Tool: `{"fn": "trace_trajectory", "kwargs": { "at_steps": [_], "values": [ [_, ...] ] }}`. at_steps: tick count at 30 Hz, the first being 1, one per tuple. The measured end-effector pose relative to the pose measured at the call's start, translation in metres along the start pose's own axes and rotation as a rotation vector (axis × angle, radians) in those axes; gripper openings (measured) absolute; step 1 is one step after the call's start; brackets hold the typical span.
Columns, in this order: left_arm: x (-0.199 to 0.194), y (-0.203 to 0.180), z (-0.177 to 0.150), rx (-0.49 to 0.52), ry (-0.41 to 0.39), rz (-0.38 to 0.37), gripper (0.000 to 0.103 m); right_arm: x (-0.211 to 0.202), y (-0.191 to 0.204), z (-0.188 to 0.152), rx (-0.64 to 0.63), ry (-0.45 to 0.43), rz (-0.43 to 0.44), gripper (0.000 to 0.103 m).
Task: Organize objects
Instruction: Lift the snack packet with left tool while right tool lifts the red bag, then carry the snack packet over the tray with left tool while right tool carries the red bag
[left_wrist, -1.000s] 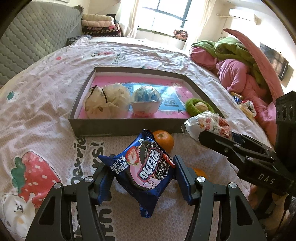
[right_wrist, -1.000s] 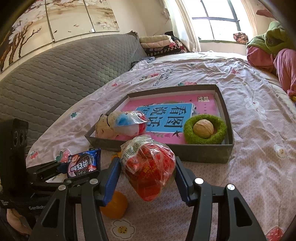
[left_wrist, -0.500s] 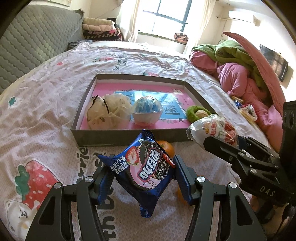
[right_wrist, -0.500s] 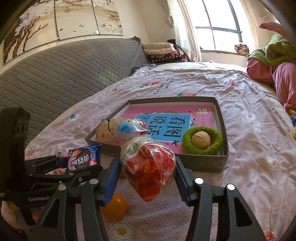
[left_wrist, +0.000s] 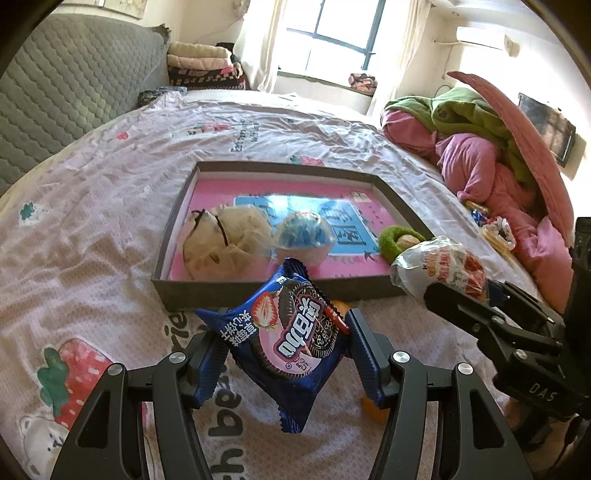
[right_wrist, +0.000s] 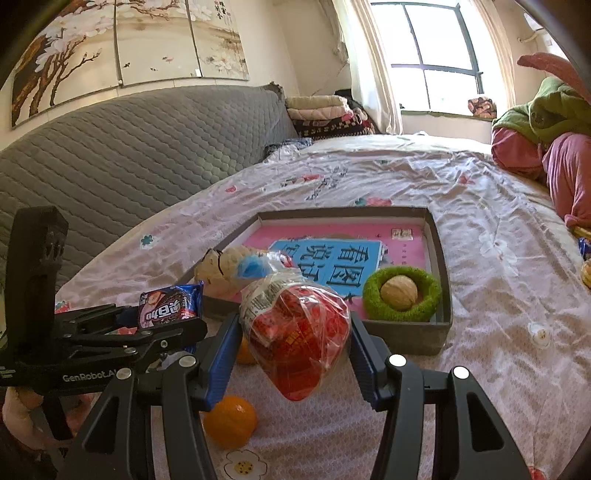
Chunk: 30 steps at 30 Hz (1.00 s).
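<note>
My L gripper clamps cookie pack, R gripper clamps red bag; both held above bedsheet, just short of tray. Should clear near wall, drop into bare pink spots w/o hitting stuff inside.

Left gripper is at 6 o'clock in my left view, level, fingers pointing to 12, clamped on the cookie packet. Right gripper same pose in my right view, squeezing the red snack bag. Each sees the other: right one at 3 o'clock from the left, left one at 9 o'clock from the right.
</note>
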<state>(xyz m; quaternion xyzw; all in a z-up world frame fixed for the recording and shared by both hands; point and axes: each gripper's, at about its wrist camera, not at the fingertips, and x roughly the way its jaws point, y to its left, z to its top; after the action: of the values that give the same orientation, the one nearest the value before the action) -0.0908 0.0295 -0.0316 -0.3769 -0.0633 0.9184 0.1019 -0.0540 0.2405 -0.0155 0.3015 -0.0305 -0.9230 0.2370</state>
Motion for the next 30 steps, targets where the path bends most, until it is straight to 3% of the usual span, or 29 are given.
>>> {"fn": "trace_trajectory", "kwargs": {
  "at_steps": [30],
  "values": [
    [0.003,0.023,0.064,0.071,-0.124,0.049,0.063,0.003,-0.007,0.041,-0.081,-0.113,-0.057,0.056]
  ]
}}
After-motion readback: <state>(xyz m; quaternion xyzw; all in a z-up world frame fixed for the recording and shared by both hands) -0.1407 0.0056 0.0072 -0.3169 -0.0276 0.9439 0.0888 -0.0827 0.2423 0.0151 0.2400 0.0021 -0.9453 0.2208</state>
